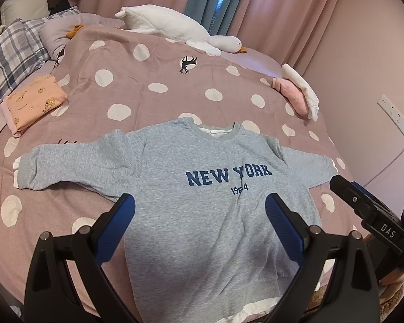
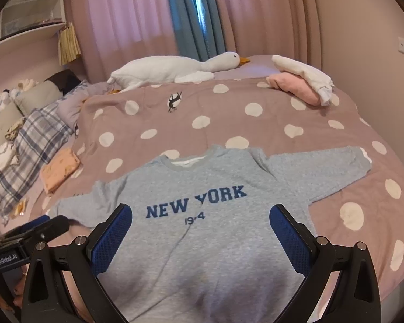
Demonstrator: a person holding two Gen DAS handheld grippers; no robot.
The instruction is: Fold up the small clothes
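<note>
While both tools hover above the bed (image 1: 153, 86), a grey sweatshirt (image 1: 202, 215) lies spread flat, front up, on the pink polka-dot blanket (image 2: 229, 123). Print reads NEW YORK with a creased year beneath. Sleeves out to either side; collar toward the curtains (image 2: 126, 13). Left tool (image 1: 200, 210): spread wide, blue pads apart over the lower body of the shirt, nothing held. Right tool (image 2: 202, 220): also wide, over the chest print, empty. Each tool shows at the edge of the other's view. Folded orange printed garment (image 1: 35, 102) sits well apart at the left of the blanket. Pink and white clothes (image 2: 304, 83) heaped at the far right corner. White plush goose (image 2: 175, 67) lies along the far edge.
</note>
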